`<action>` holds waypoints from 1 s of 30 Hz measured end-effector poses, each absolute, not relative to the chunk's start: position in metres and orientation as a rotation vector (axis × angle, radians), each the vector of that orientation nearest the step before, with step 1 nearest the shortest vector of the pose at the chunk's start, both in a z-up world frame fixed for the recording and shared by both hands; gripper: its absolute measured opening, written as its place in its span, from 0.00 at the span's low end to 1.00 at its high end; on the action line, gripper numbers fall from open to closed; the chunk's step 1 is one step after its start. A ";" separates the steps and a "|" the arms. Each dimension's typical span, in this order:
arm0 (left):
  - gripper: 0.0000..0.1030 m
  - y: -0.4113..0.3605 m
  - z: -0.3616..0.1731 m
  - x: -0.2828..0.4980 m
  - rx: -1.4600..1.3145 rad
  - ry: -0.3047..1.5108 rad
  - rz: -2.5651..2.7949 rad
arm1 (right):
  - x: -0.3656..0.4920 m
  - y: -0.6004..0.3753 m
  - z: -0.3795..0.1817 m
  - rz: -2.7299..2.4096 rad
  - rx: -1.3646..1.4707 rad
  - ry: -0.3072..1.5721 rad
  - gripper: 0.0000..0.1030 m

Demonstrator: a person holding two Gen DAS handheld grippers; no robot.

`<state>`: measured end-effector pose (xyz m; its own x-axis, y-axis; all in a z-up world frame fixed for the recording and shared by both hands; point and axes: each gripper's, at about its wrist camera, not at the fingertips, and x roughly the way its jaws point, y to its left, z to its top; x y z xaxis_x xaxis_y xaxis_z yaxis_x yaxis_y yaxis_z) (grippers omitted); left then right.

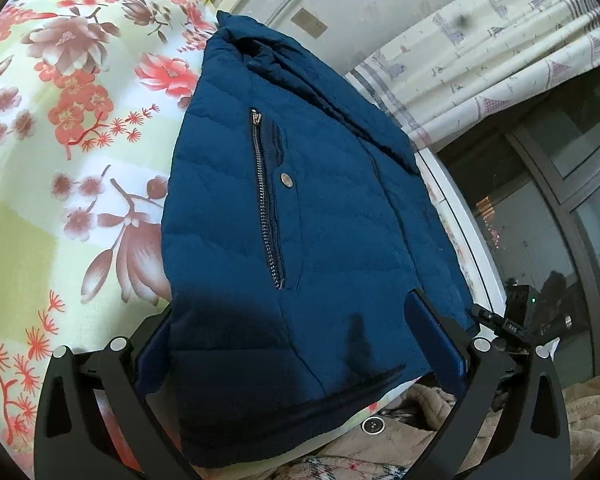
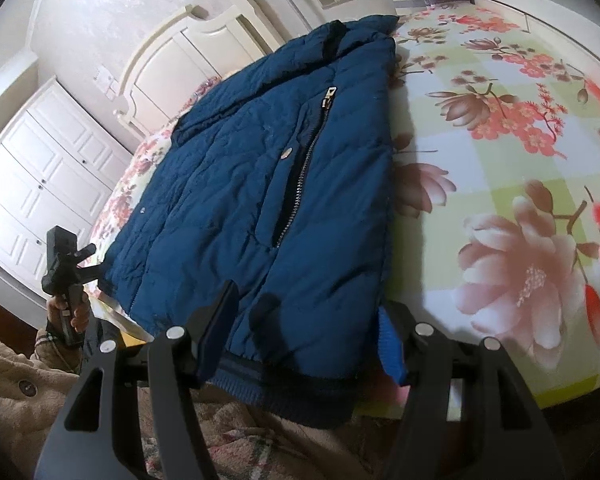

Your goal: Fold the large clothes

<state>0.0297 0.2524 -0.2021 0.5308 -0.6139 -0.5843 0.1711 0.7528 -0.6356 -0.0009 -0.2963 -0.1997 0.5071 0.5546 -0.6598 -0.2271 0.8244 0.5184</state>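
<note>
Overhanging bed (image 2: pixel 500 184) edge: jacket (image 2: pixel 260 184) hem; floral sheet beside bare.

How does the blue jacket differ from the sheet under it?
The jacket is plain dark blue; the sheet is pale, printed with pink and red flowers. The jacket is puffy and quilted; the sheet is thin and smooth. The jacket covers one strip; the sheet spreads far wider. Both are fabric, lying flat.

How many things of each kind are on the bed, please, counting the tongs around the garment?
Blue padded jacket: 1
Floral bedsheet: 1
Tongs: 2, the left tongs and the right tongs, each open with the jacket's hem between its fingers
Total: 4
</note>
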 end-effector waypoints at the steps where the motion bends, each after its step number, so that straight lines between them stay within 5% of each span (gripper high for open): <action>1: 0.92 0.253 -0.203 0.030 -0.562 0.895 -0.504 | -0.002 -0.296 -0.200 0.482 0.388 0.924 0.56; 5: 0.70 0.253 -0.206 0.034 -0.584 0.894 -0.527 | 0.000 -0.301 -0.203 0.430 0.372 0.933 0.28; 6: 0.30 0.250 -0.209 0.036 -0.584 0.913 -0.523 | 0.002 -0.299 -0.204 0.428 0.379 0.933 0.21; 7: 0.16 0.249 -0.213 0.038 -0.599 0.925 -0.507 | 0.003 -0.298 -0.204 0.421 0.378 0.926 0.18; 30: 0.09 0.277 -0.176 -0.125 -0.963 0.563 -0.750 | -0.134 -0.328 -0.134 0.592 0.422 0.716 0.15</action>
<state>-0.1247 0.2767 -0.1761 0.6229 -0.7761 -0.0982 0.3106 0.3606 -0.8795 -0.1342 -0.3283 -0.1343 0.6043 0.6332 -0.4836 -0.3563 0.7577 0.5468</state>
